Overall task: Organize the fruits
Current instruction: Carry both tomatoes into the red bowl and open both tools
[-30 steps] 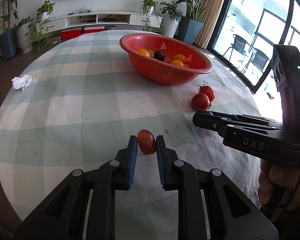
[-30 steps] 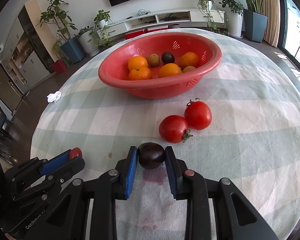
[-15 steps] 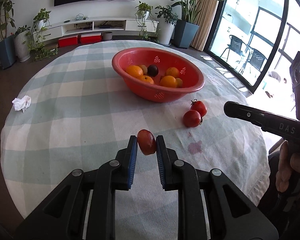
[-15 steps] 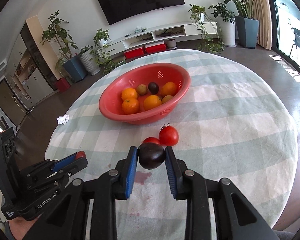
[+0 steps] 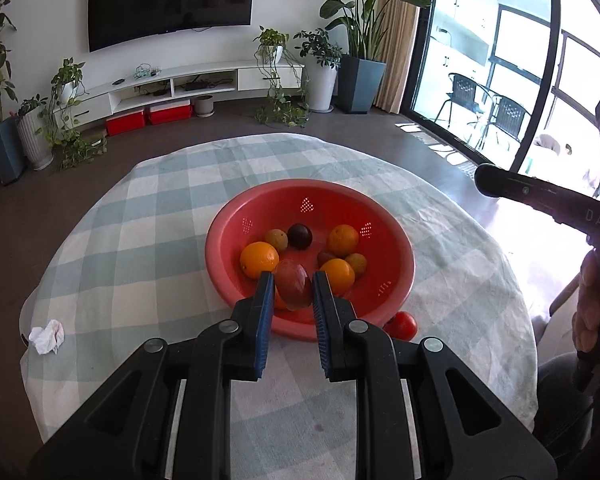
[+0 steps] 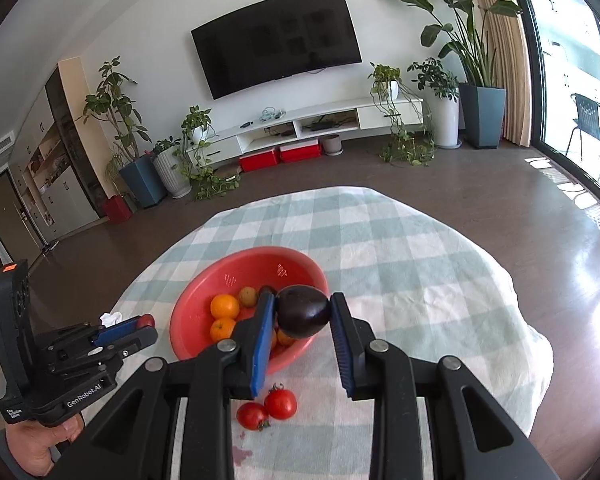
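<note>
Black plastic claw (image 5: 290, 294) arms with blue ribbed pads (image 5: 265, 316), silver screws, white "GenRobot.AI" lettering.

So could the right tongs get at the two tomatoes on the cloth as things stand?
Probably not yet: the right tongs are shut on a dark plum, held well above the table. The tomatoes lie uncovered beside the red basket, so the way is free once it's dropped.

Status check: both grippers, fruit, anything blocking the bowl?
Left gripper shut on red fruit. Right gripper shut on dark fruit. Red bowl below, unobstructed.
</note>
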{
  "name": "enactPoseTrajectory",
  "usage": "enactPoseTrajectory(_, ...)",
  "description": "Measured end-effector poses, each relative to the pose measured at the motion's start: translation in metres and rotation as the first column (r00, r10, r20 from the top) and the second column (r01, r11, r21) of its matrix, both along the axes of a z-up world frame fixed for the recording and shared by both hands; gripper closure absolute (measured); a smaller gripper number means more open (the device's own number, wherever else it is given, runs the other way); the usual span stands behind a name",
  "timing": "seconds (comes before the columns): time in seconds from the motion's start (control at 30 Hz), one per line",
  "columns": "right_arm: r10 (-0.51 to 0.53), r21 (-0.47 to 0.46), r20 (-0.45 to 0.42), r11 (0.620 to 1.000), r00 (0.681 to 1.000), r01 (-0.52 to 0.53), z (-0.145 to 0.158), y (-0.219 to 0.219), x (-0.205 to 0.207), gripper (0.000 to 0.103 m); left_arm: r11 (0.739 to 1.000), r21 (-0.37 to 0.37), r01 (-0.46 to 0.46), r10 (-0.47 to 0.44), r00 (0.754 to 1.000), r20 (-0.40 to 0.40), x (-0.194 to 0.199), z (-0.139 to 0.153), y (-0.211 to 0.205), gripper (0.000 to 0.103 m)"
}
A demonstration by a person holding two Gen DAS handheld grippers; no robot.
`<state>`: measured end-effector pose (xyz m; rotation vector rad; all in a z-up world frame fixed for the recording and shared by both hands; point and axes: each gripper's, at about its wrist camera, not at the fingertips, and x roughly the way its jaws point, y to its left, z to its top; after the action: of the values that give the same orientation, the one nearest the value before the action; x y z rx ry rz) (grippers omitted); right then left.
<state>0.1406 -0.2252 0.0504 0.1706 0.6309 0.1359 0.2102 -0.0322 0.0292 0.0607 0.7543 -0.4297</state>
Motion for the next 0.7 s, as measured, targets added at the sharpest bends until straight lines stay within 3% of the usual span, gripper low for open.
enactPoseTrajectory(0.2,0.080,-0.029,-0.021,0.996,0.997,-0.081,-0.007,0.028,0.046,0.072,0.999,0.031,-0.009,0.010,0.999,-0.031,0.043,-0.016,-0.015,0.085)
enactPoseTrajectory(0.5,0.151,-0.060,-0.174,0.985,0.973,-0.163,-0.071,0.060,0.096,0.072,0.998,0.069,0.002,0.004,0.996,-0.093,0.072,-0.063,-0.030,0.085)
enactPoseTrajectory(0.7,0.153,-0.089,-0.213,0.981,0.965,-0.175,-0.095,0.064,0.105,0.072,0.998,0.066,0.017,-0.011,0.995,-0.094,0.079,-0.074,-0.034,0.085)
